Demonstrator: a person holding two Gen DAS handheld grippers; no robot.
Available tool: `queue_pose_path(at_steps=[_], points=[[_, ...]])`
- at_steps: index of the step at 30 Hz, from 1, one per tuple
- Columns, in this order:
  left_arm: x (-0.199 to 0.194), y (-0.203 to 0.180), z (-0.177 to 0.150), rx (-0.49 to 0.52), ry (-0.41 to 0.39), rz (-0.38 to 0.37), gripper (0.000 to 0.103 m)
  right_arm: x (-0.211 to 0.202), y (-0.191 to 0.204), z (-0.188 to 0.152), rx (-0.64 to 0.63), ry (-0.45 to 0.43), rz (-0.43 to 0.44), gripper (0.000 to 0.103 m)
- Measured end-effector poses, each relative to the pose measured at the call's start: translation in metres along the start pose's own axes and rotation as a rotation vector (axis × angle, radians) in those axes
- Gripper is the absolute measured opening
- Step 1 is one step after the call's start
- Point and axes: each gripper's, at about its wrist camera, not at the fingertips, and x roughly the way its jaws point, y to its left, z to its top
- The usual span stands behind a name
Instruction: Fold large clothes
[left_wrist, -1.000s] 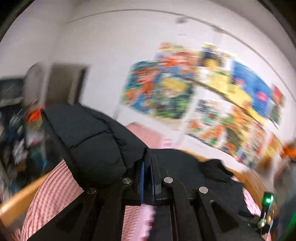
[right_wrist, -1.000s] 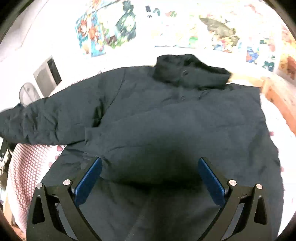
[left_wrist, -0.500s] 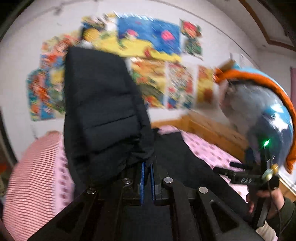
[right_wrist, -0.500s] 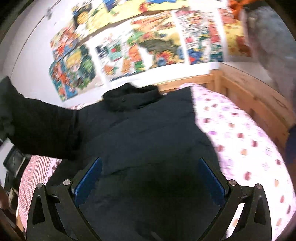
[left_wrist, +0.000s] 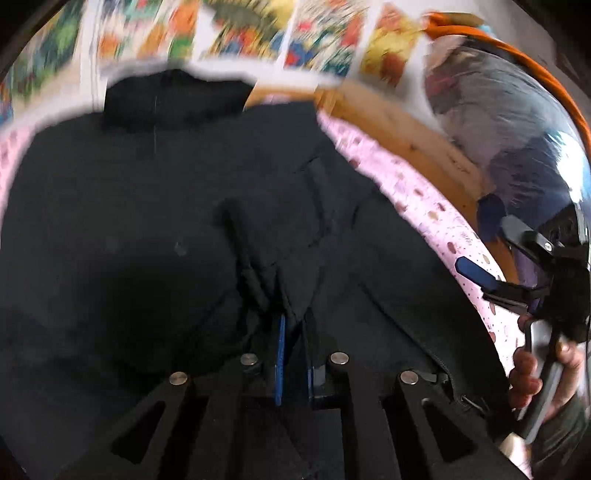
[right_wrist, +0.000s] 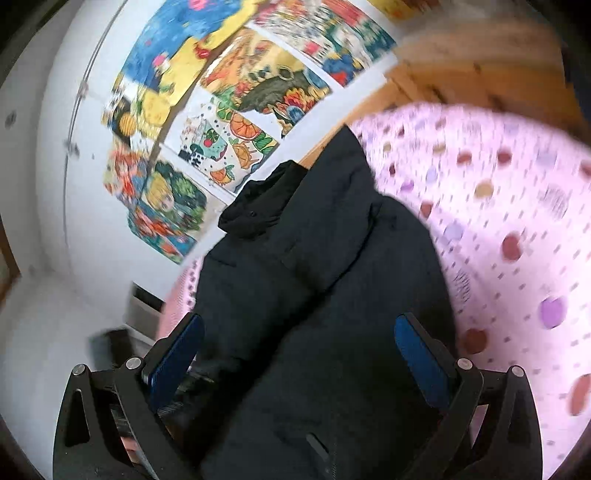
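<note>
- The black padded jacket (left_wrist: 155, 206) is lying spread over the pink spotted bedspread (left_wrist: 417, 192), its collar (left_wrist: 177, 96) pointing toward the wall end of the bed.
- One sleeve (left_wrist: 280, 258) is now lying folded across the jacket's body; half a second ago it was hanging upright in the air in front of the posters, and a second ago it was stretched out over the side of the bed.
- The left gripper (left_wrist: 293, 332) is pinching a fold of that sleeve's dark cloth between its blue pads (left_wrist: 281, 343), the jaws standing nearly together; in the earlier left wrist frames they were pressed tighter, and they have just been easing apart a little with the cloth between them.
- The right gripper (right_wrist: 299, 354) is hovering over the lower part of the jacket (right_wrist: 332, 295) with its jaws spread wide and nothing between the pads, as in both earlier right wrist frames.
- In the left wrist view the right gripper (left_wrist: 491, 280) is showing at the bed's edge, with the person's hand (left_wrist: 532, 373) wrapped round its handle.
- Bright posters (right_wrist: 236, 122) are covering the white wall behind the wooden bed frame (left_wrist: 399, 122), tilted more steeply in the right wrist view than before.
</note>
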Motion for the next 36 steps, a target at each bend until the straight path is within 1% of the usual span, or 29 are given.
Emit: queue_pose_path(at_steps=[2, 4, 5, 6, 7, 8, 9, 10, 12, 15, 17, 18, 20, 21, 22, 24, 25, 26, 27, 29, 33, 36], points=[[0.006, 0.009, -0.004, -0.037, 0.032, -0.02, 0.013, 0.017, 0.0, -0.006, 0.007, 0.034, 0.004, 0.101], [0.007, 0.013, -0.01, -0.053, 0.053, -0.031, 0.016, 0.032, 0.0, -0.012, 0.014, 0.071, 0.016, 0.101], [0.007, 0.014, -0.011, -0.052, 0.059, -0.041, 0.024, 0.04, 0.002, -0.014, 0.008, 0.087, 0.012, 0.101], [0.003, 0.014, -0.015, -0.047, 0.063, -0.058, 0.04, 0.048, 0.006, -0.015, -0.006, 0.104, 0.006, 0.101], [-0.001, 0.015, -0.016, -0.045, 0.06, -0.071, 0.051, 0.05, 0.01, -0.017, -0.018, 0.113, 0.007, 0.101], [-0.007, 0.016, -0.018, -0.043, 0.045, -0.088, 0.071, 0.057, 0.014, -0.019, -0.03, 0.125, 0.005, 0.101], [-0.016, 0.016, -0.022, -0.038, 0.017, -0.103, 0.076, 0.062, 0.018, -0.019, -0.04, 0.139, 0.005, 0.101], [-0.024, 0.017, -0.025, -0.024, -0.004, -0.097, 0.076, 0.063, 0.02, -0.019, -0.044, 0.149, 0.001, 0.102], [-0.035, 0.018, -0.027, -0.003, -0.017, -0.053, 0.076, 0.073, 0.024, -0.022, -0.058, 0.179, -0.045, 0.102], [-0.057, 0.033, -0.03, -0.012, -0.055, 0.001, 0.076, 0.081, 0.026, -0.022, -0.063, 0.205, -0.096, 0.102], [-0.072, 0.051, -0.028, -0.052, -0.088, 0.071, 0.077, 0.083, 0.025, -0.023, -0.072, 0.215, -0.142, 0.101], [-0.078, 0.063, -0.028, -0.079, -0.095, 0.132, 0.077, 0.083, 0.027, -0.024, -0.082, 0.217, -0.162, 0.1], [-0.088, 0.083, -0.025, -0.124, -0.086, 0.251, 0.077, 0.086, 0.036, -0.026, -0.134, 0.228, -0.232, 0.092], [-0.094, 0.095, -0.025, -0.148, -0.091, 0.293, 0.077, 0.087, 0.04, -0.026, -0.16, 0.233, -0.25, 0.076], [-0.097, 0.103, -0.025, -0.161, -0.099, 0.306, 0.077, 0.089, 0.047, -0.027, -0.189, 0.235, -0.275, 0.054], [-0.106, 0.118, -0.025, -0.196, -0.119, 0.32, 0.077, 0.09, 0.055, -0.028, -0.215, 0.243, -0.294, 0.027], [-0.112, 0.126, -0.024, -0.215, -0.134, 0.327, 0.077, 0.09, 0.059, -0.026, -0.236, 0.237, -0.31, 0.017], [-0.113, 0.129, -0.022, -0.223, -0.145, 0.33, 0.077, 0.088, 0.063, -0.025, -0.263, 0.228, -0.318, 0.012], [-0.114, 0.134, -0.02, -0.23, -0.159, 0.334, 0.077, 0.086, 0.071, -0.02, -0.306, 0.207, -0.322, 0.007], [-0.116, 0.143, -0.011, -0.236, -0.19, 0.344, 0.077, 0.08, 0.083, -0.008, -0.367, 0.172, -0.334, 0.005], [-0.107, 0.151, 0.01, -0.237, -0.216, 0.381, 0.077, 0.075, 0.11, 0.03, -0.512, 0.059, -0.404, 0.005], [-0.09, 0.151, 0.027, -0.222, -0.207, 0.39, 0.077, 0.082, 0.114, 0.055, -0.552, 0.035, -0.446, 0.005]])
